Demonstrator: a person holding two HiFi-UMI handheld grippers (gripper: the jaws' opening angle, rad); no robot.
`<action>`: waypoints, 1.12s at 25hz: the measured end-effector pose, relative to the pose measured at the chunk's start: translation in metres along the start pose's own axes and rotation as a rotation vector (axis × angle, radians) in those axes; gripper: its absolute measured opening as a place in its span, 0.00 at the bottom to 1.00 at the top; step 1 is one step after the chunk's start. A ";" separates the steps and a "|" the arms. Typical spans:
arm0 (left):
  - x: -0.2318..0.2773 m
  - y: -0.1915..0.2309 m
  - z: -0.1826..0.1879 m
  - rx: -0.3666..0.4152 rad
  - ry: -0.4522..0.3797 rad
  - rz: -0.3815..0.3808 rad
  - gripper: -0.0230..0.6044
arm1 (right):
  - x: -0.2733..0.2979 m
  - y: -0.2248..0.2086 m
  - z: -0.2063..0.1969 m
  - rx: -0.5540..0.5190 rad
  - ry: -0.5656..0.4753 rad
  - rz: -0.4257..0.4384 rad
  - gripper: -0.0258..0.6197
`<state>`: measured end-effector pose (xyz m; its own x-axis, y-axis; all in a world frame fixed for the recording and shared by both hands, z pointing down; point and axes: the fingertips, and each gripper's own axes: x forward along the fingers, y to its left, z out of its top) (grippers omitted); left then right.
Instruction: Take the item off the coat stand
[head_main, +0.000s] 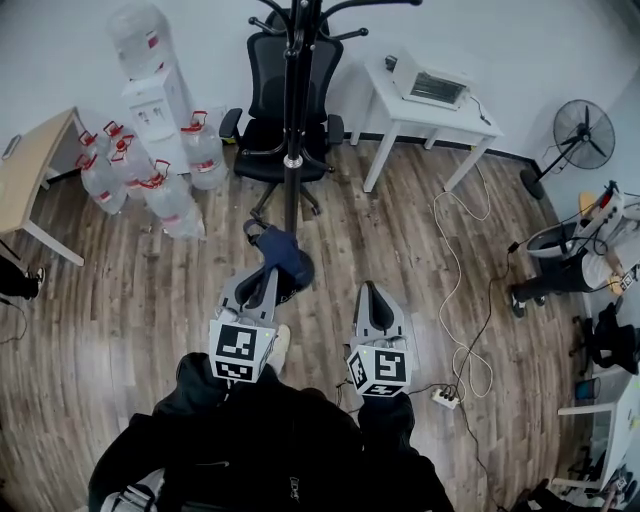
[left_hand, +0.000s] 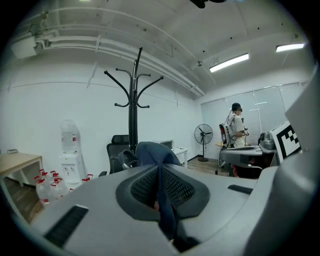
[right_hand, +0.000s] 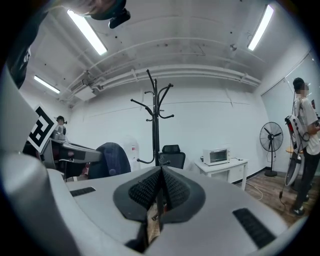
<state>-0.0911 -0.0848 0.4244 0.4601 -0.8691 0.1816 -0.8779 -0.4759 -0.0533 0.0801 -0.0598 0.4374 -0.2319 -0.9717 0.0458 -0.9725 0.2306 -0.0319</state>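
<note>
I had my left gripper (head_main: 264, 278) pinched shut on a fold of the blue cloth item (head_main: 280, 250), seemingly soft and light, while my right gripper (head_main: 372, 292) was closed and empty.

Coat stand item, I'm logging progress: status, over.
Left claw shut on navy cloth item. Right claw shut, empty. Item off coat stand, hooks bare. Office chair behind stand, no obstruction.

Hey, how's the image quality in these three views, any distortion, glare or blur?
Head view: sharp, evenly lit, fisheye curving the floor planks. Left gripper view: dark round vignette, bright ceiling light, blue item slightly soft up close. Right gripper view: same vignette, glaring ceiling strip.
</note>
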 end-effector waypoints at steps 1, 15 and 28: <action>-0.006 0.001 -0.004 -0.002 0.002 0.008 0.09 | -0.003 0.004 -0.002 -0.001 0.000 0.008 0.06; -0.088 0.006 -0.048 -0.029 0.043 0.069 0.09 | -0.047 0.062 -0.017 -0.007 0.018 0.074 0.06; -0.108 0.010 -0.045 -0.024 0.027 0.055 0.09 | -0.060 0.081 -0.009 -0.029 0.007 0.073 0.06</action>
<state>-0.1555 0.0107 0.4487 0.4073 -0.8899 0.2054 -0.9050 -0.4235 -0.0404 0.0150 0.0175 0.4415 -0.3023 -0.9518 0.0511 -0.9532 0.3024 -0.0065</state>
